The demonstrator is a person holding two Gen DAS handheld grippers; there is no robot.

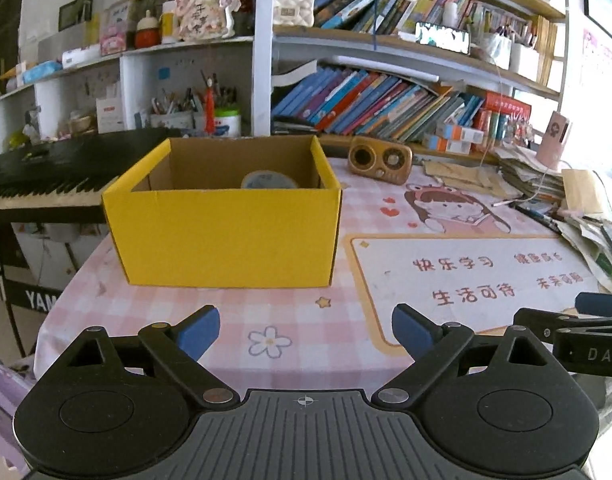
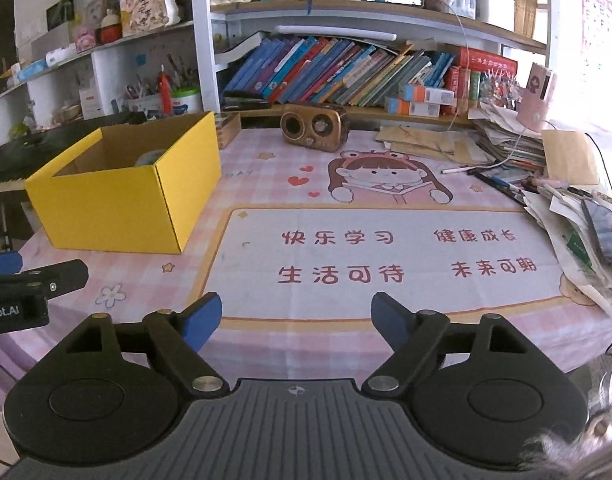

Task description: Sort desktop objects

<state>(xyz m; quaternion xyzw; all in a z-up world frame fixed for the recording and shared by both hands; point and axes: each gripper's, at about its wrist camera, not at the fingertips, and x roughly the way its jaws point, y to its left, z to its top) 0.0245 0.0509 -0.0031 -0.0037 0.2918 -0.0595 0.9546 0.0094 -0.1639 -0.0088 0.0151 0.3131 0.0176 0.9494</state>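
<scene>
A: Both sets of blue rubbery pads spread wide, left gripper [image 1: 306, 332] and right gripper [image 2: 295, 322] empty over the checked pink mat [image 2: 265, 168].

B: Yellow cardboard box [image 1: 225, 236] ahead, a round tape roll [image 1: 269, 180] inside.

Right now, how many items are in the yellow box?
1 visible: a round bluish object lying on the floor of the yellow box, toward its back wall. The front wall hides the near part of the floor, so more could be out of sight.

Black grippers [image 1: 306, 334], blue fingertips [image 2: 203, 316]
</scene>
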